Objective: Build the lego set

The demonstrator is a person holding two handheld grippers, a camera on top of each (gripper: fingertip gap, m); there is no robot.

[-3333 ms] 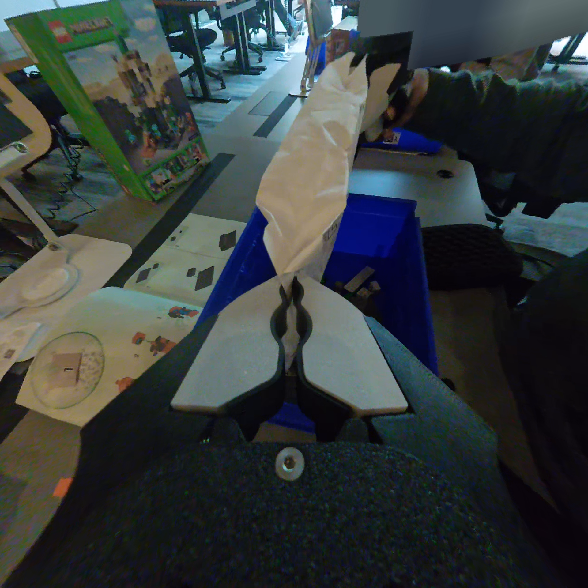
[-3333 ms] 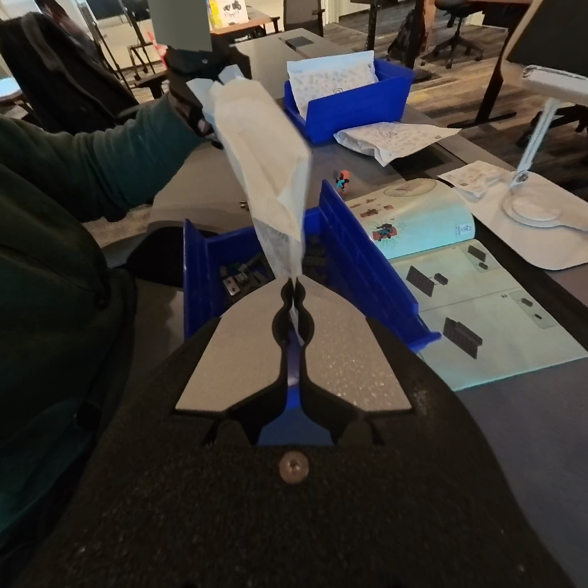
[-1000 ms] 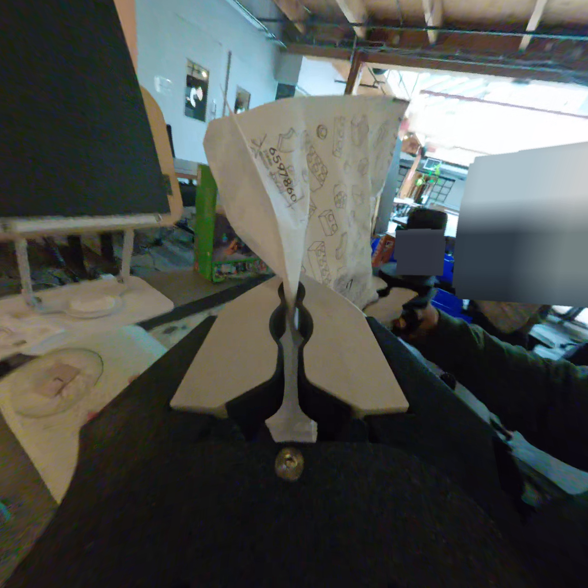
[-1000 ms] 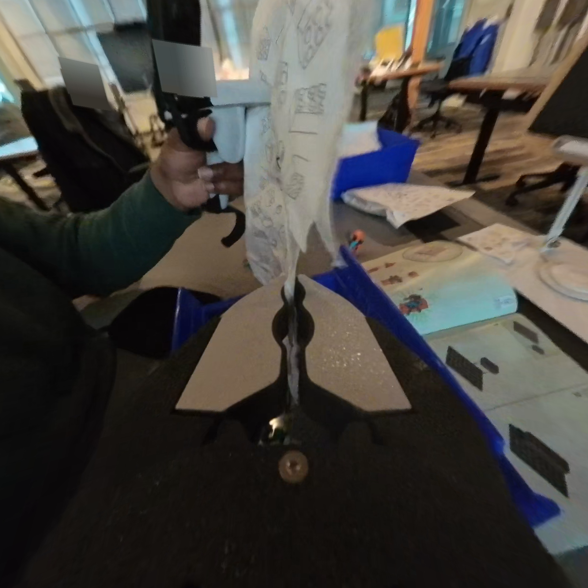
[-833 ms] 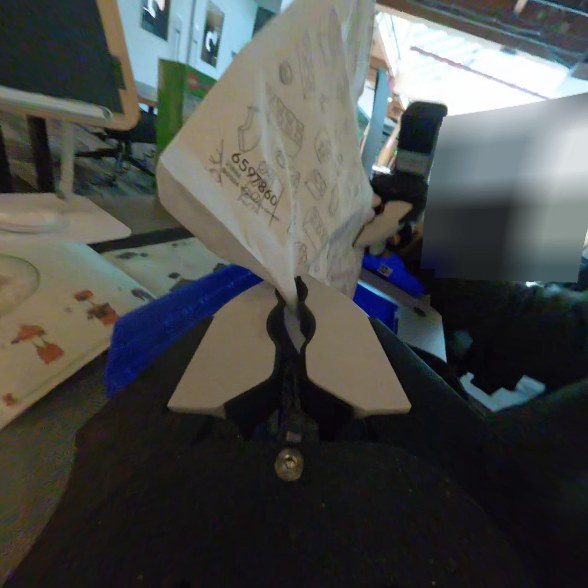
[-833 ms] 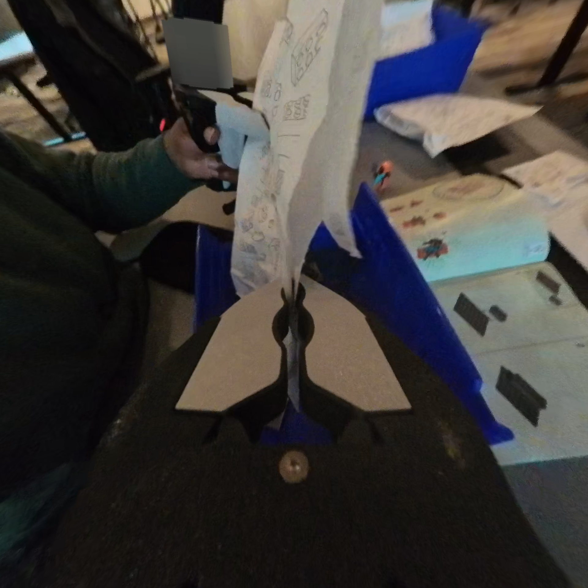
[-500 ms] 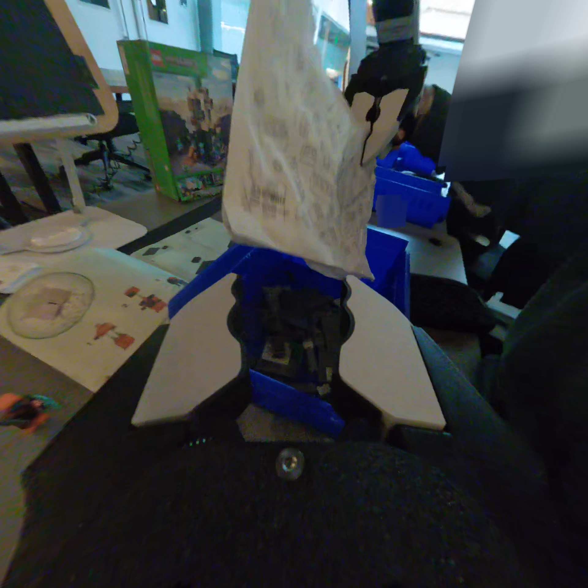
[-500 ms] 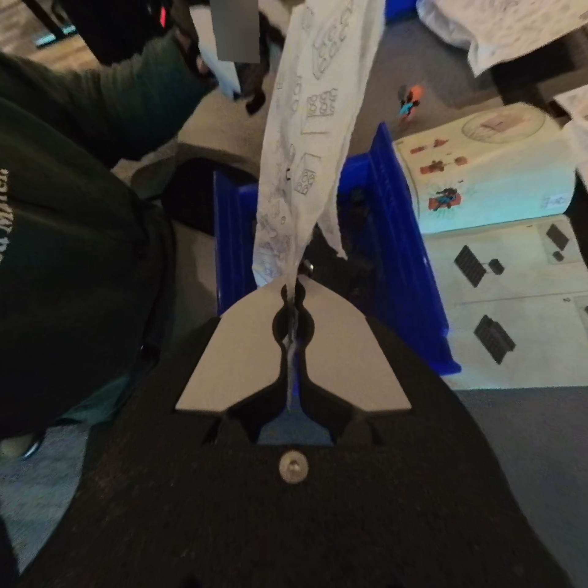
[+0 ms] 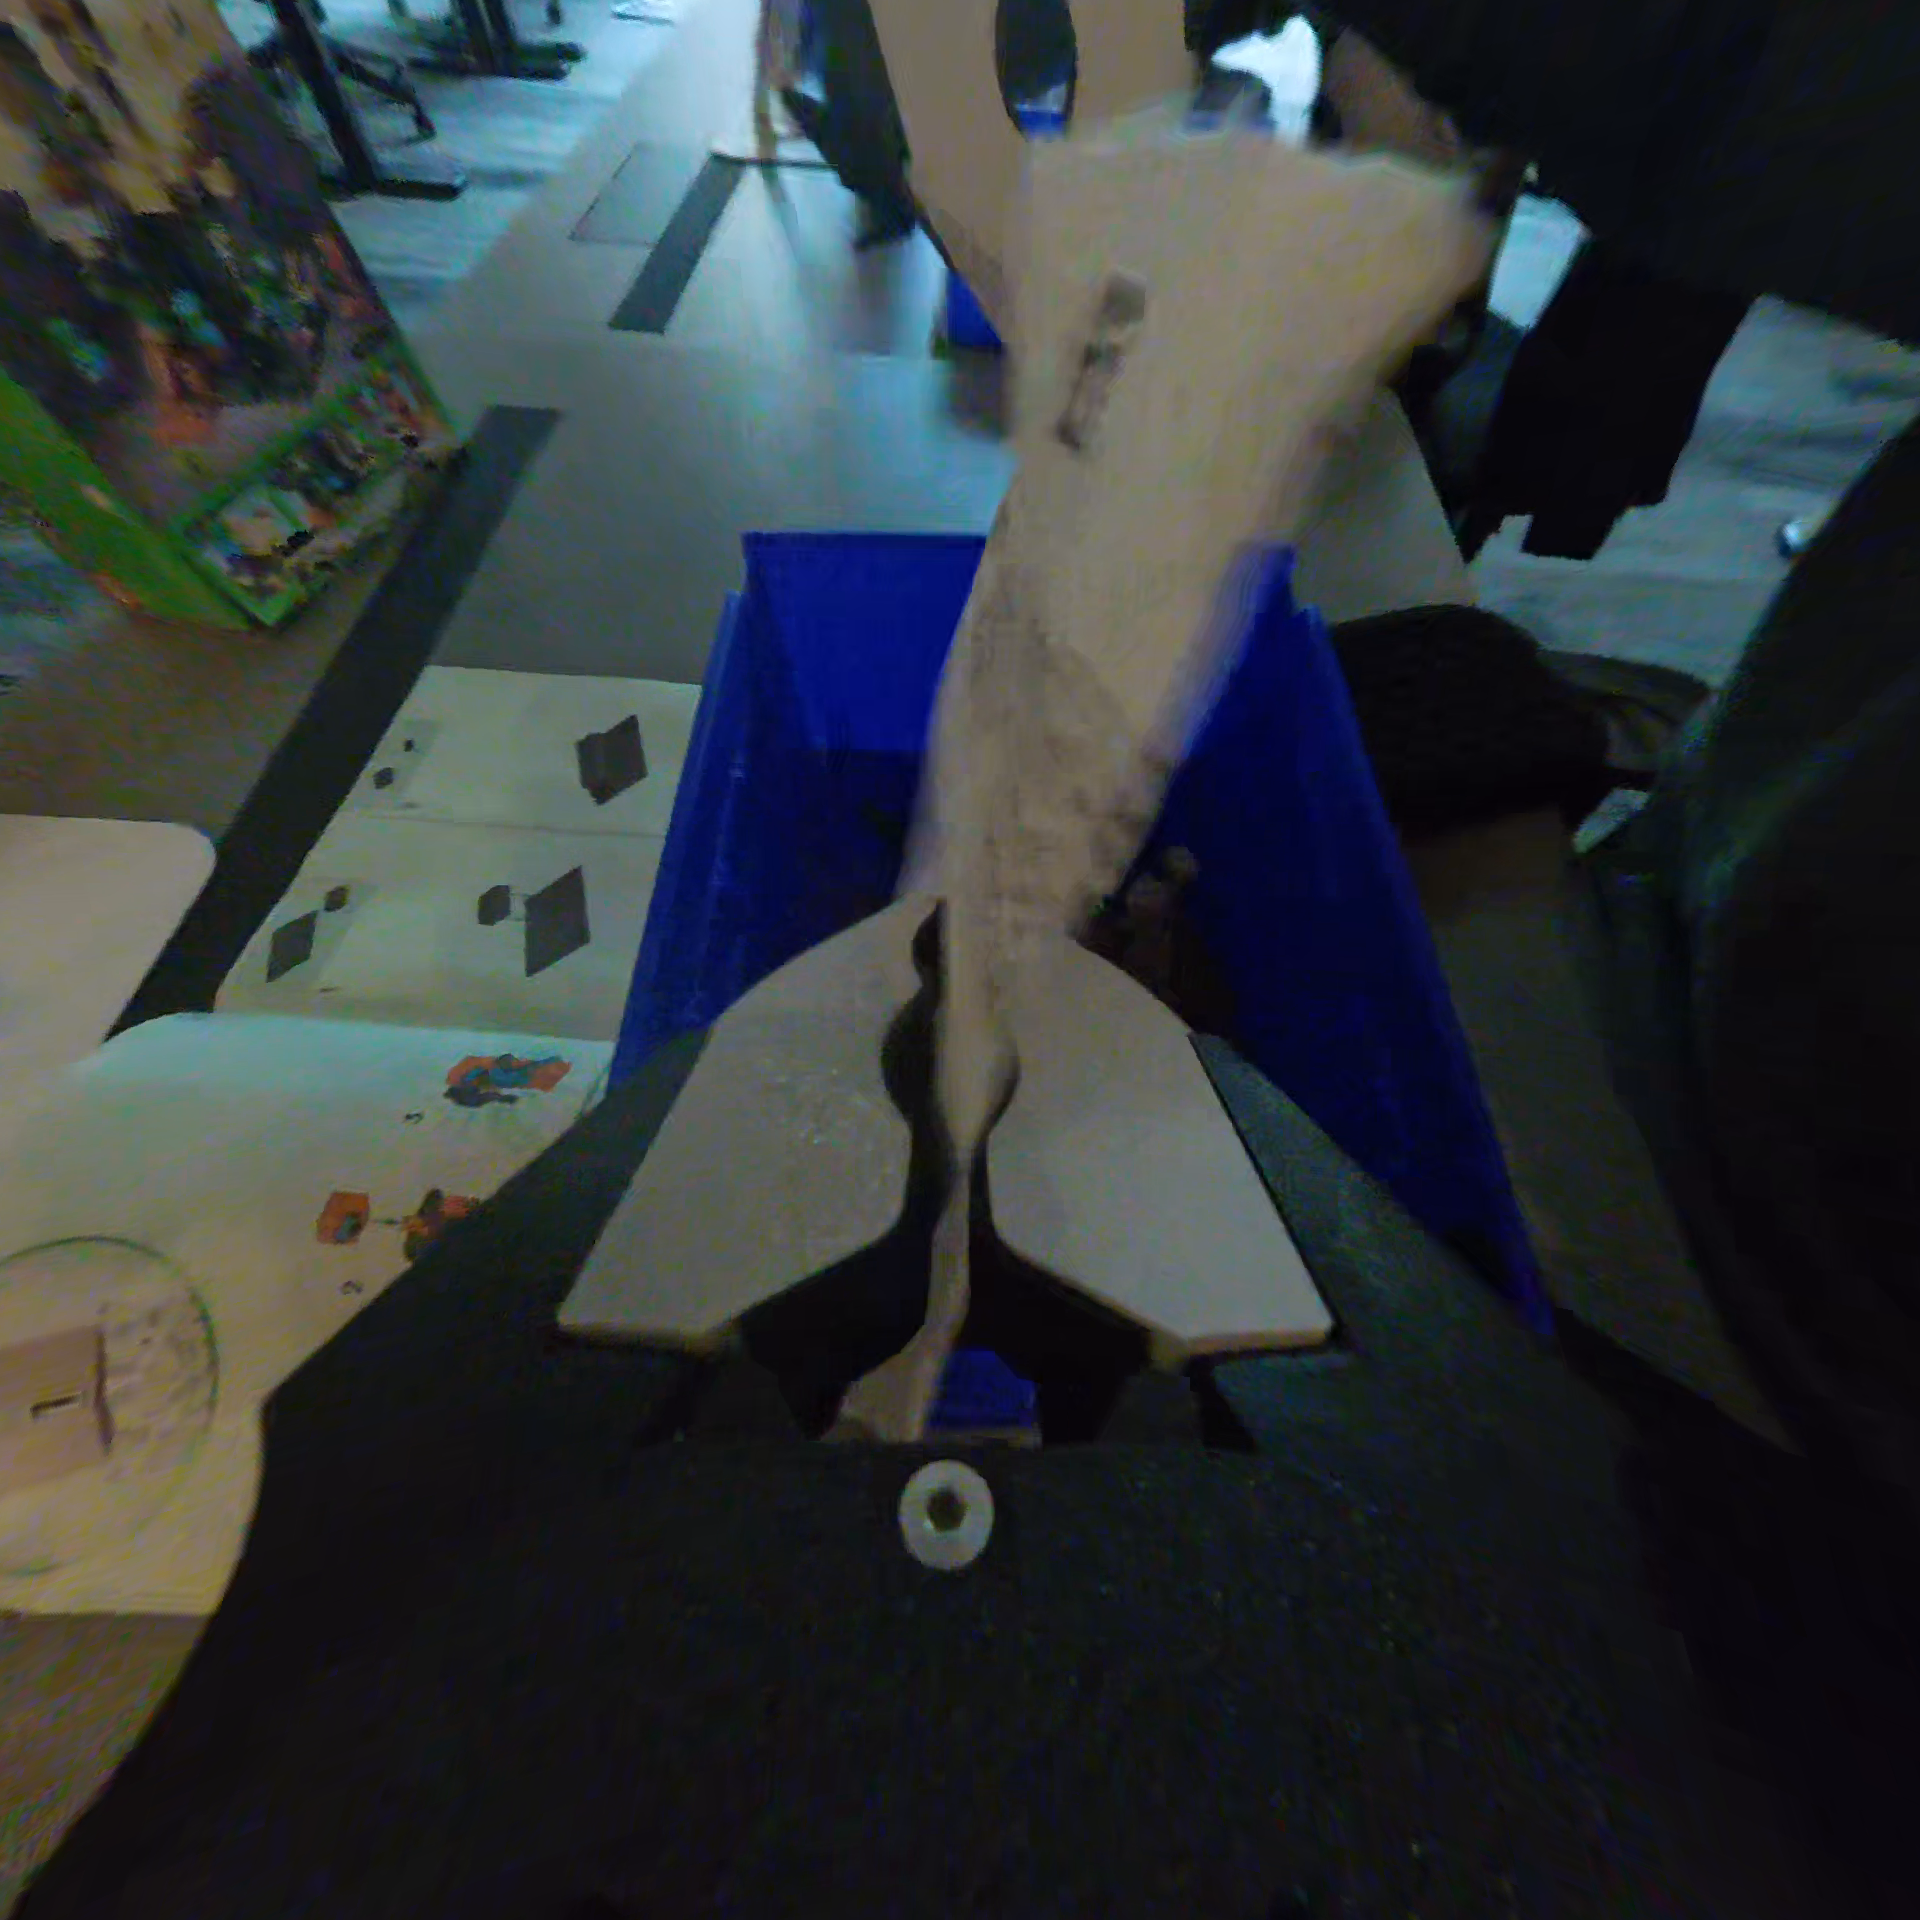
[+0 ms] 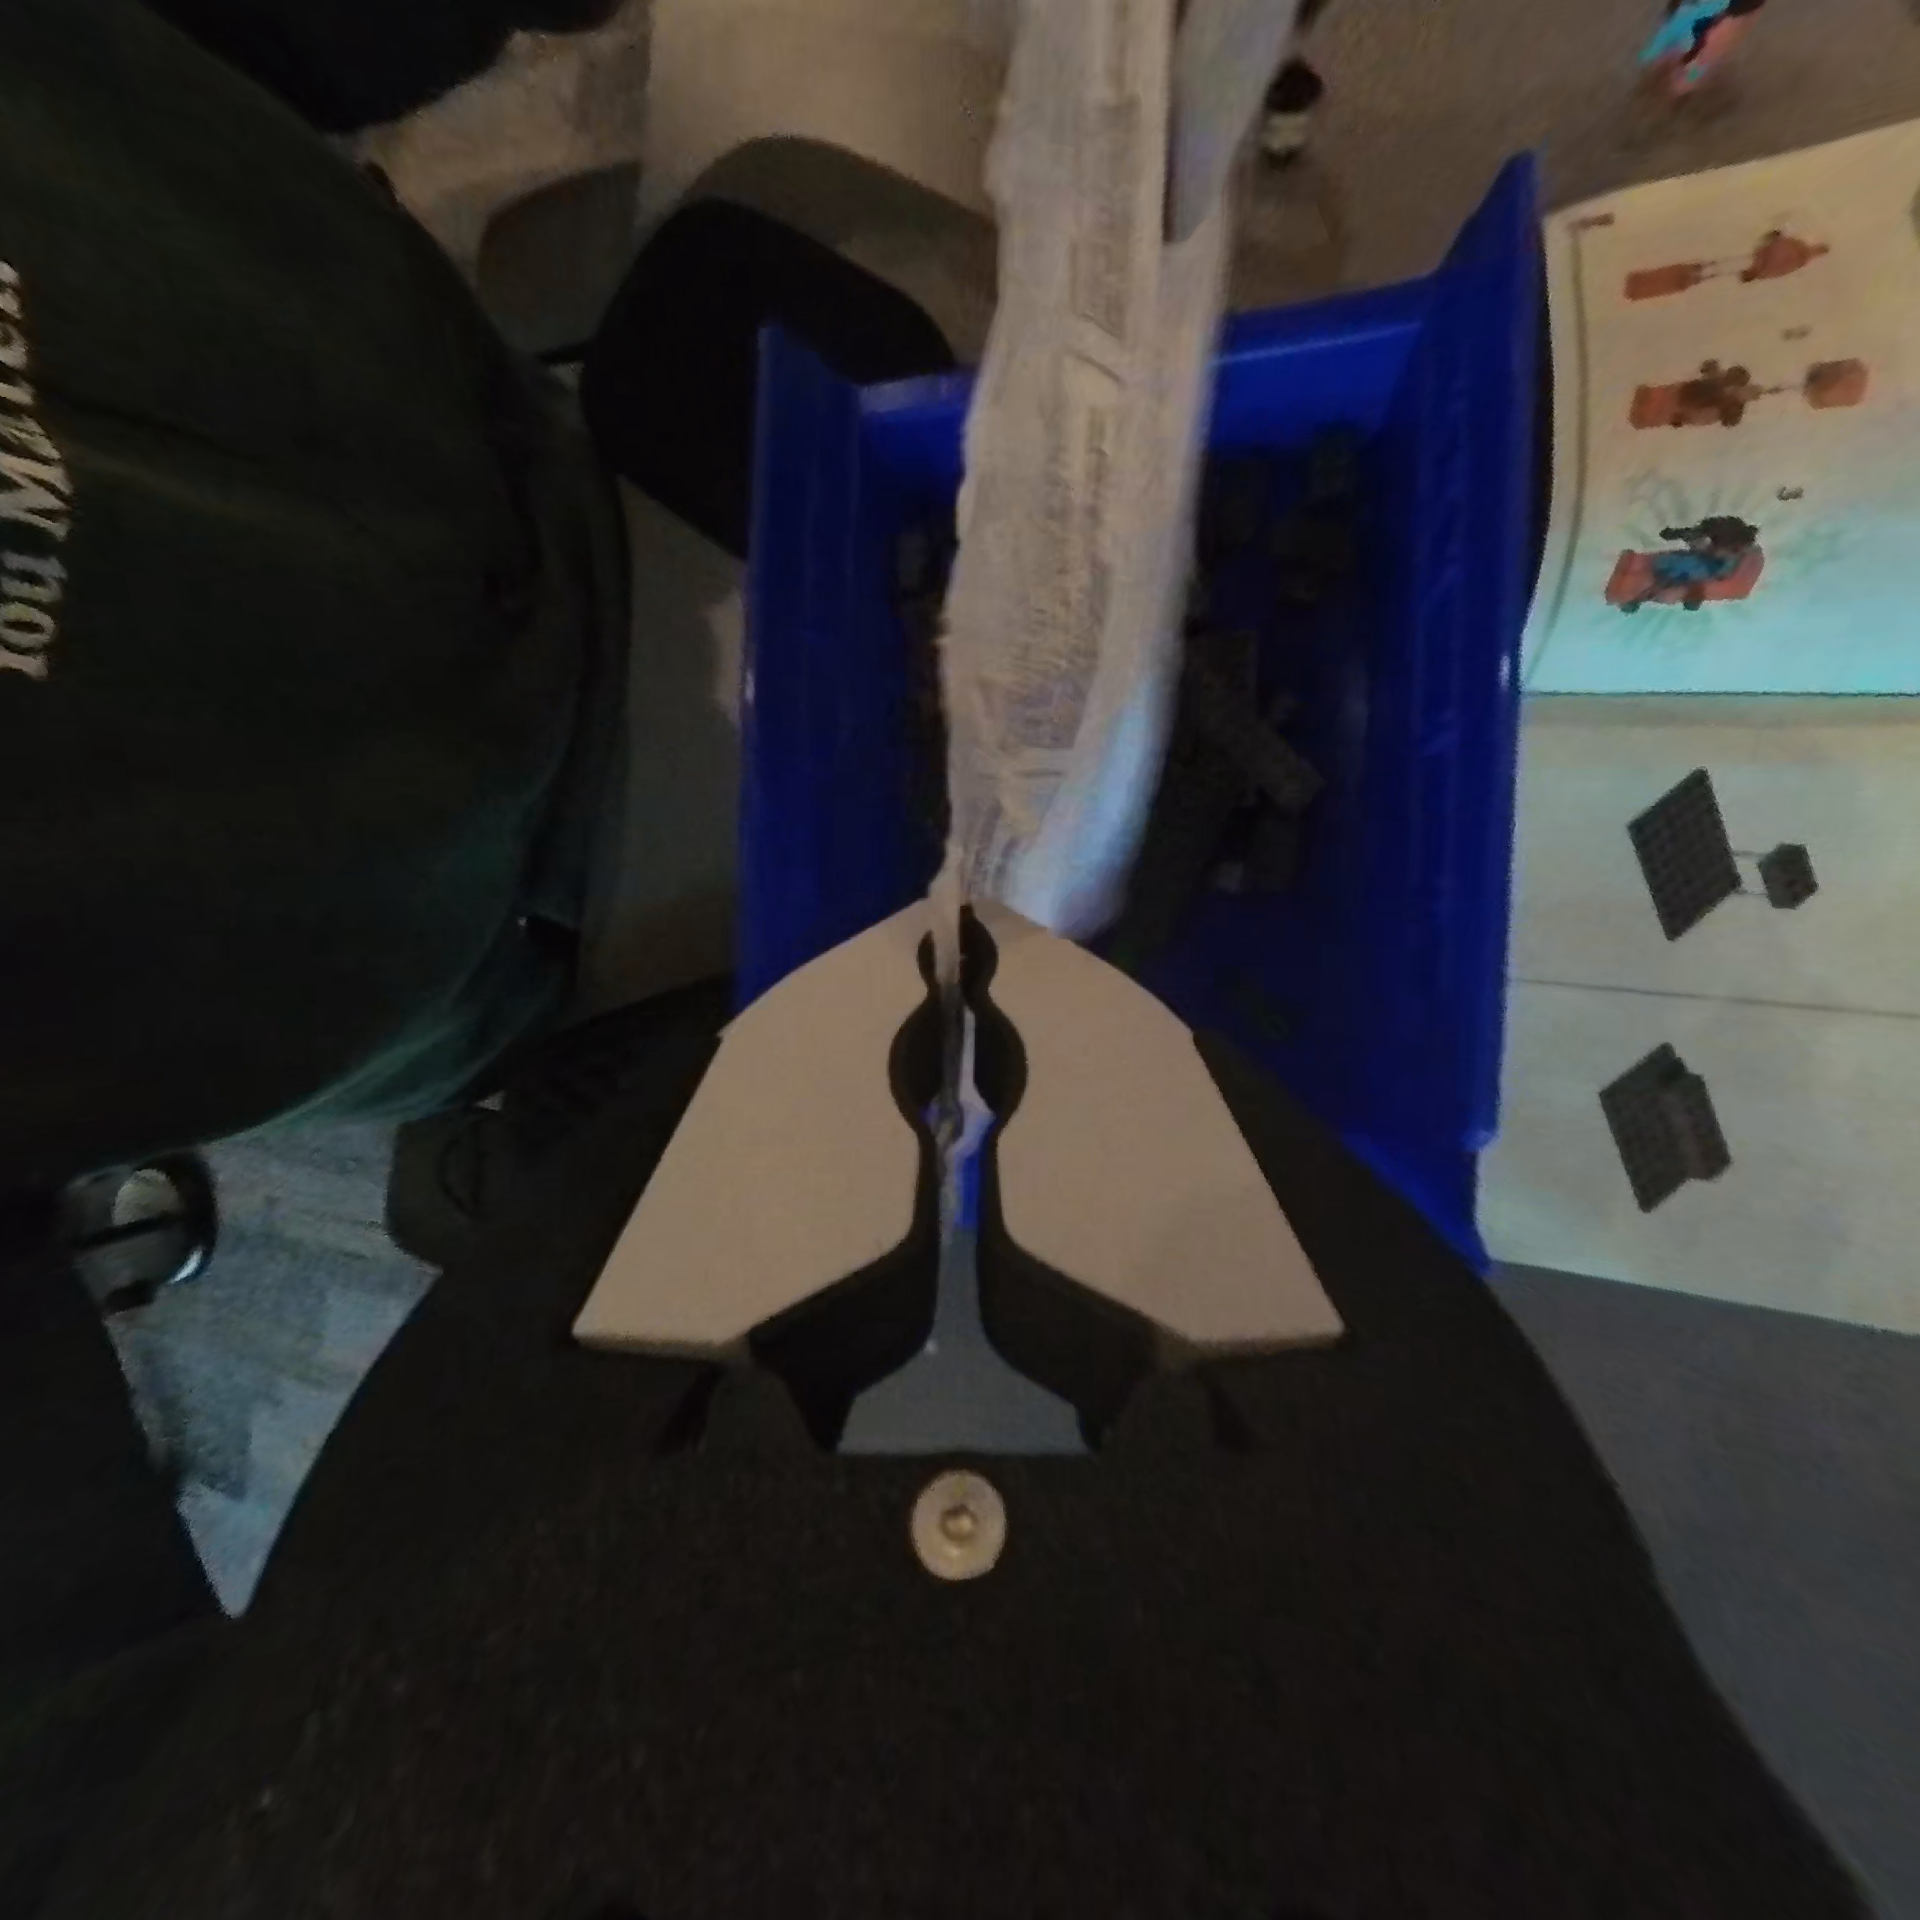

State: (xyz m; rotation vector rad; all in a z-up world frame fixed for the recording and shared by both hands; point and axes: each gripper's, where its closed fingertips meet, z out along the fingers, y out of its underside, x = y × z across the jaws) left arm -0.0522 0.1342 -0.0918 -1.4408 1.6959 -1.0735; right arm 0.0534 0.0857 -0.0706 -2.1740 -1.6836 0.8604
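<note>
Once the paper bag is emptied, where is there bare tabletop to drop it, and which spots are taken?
Bare grey tabletop lies beyond the blue bin, between it and the green box. The instruction sheets fill the area beside the bin. The bin holds dark pieces, and the paper bag hangs over it, pinched by both grippers.

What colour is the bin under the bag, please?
Blue; the bin shows best in the right wrist view.
</note>
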